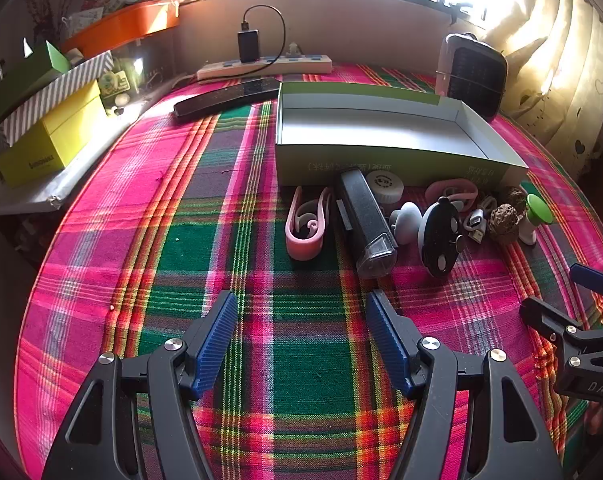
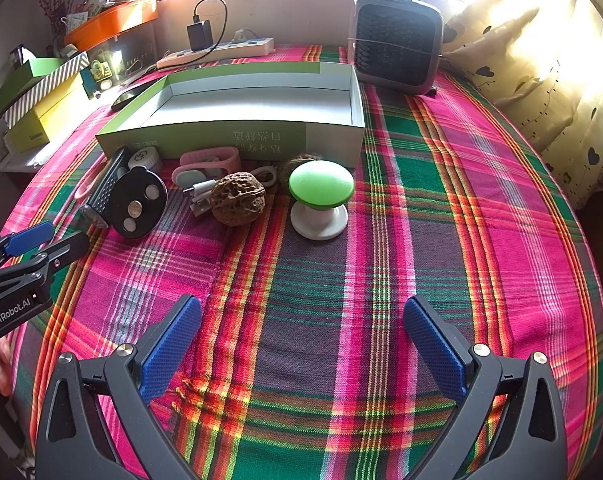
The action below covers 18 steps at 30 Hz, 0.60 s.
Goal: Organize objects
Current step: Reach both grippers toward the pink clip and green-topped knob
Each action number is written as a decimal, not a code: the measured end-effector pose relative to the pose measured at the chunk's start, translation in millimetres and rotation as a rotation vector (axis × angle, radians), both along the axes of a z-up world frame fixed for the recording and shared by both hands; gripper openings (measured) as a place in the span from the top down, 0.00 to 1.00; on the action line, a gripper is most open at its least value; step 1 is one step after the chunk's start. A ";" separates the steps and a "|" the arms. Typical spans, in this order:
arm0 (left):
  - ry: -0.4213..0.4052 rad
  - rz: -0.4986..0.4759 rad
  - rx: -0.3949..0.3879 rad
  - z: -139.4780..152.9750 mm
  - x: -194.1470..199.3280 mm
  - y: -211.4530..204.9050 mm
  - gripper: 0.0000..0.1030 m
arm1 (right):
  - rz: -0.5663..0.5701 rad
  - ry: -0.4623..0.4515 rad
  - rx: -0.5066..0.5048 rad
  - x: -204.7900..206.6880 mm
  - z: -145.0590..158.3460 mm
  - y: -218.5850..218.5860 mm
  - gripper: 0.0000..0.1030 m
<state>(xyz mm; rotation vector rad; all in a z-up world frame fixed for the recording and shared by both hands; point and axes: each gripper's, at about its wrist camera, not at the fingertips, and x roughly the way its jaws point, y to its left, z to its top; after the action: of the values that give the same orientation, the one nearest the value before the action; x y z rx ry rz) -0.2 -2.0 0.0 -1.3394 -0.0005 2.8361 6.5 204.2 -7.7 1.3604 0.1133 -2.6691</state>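
Both grippers hang over bare plaid cloth (image 2: 441,200), tilted down at it; left gripper (image 1: 301,334) has its blue pads spread wide with nothing between them; right gripper (image 2: 302,340) is spread wider yet, also empty, and shows at the right edge of the left view; just ahead of the left one lies the clutter, strung in a row along the near wall of the green box (image 1: 385,162): pink strap (image 1: 303,226) farthest left, black bike light (image 1: 365,222) beside it, round black gadget (image 1: 439,236), grey knob (image 1: 406,220), white cable (image 1: 477,224), walnut (image 2: 237,199), and the green-topped mushroom piece (image 2: 320,196) at the right end, nearest the right gripper; box stands open with nothing inside; behind it a power strip (image 1: 265,67) with a charger, a remote (image 1: 225,98), and a small heater (image 2: 397,42) by the curtain.
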 end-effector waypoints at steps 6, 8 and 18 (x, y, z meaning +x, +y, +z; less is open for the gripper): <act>-0.003 -0.032 -0.001 2.3 0.4 -0.5 0.36 | 0.008 0.002 0.001 -1.4 0.5 1.1 0.02; -0.007 -0.042 0.007 -0.9 -5.9 1.8 0.36 | 0.009 0.003 -0.001 -2.7 0.7 2.5 0.02; -0.021 -0.032 0.090 3.0 -22.4 -22.3 0.36 | 0.015 0.058 0.032 -14.1 10.0 9.5 0.09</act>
<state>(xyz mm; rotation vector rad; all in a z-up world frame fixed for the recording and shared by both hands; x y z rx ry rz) -22.6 -24.3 2.9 -1.3394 -0.1043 2.7597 -7.6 213.7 2.4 1.2854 0.1722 -2.7065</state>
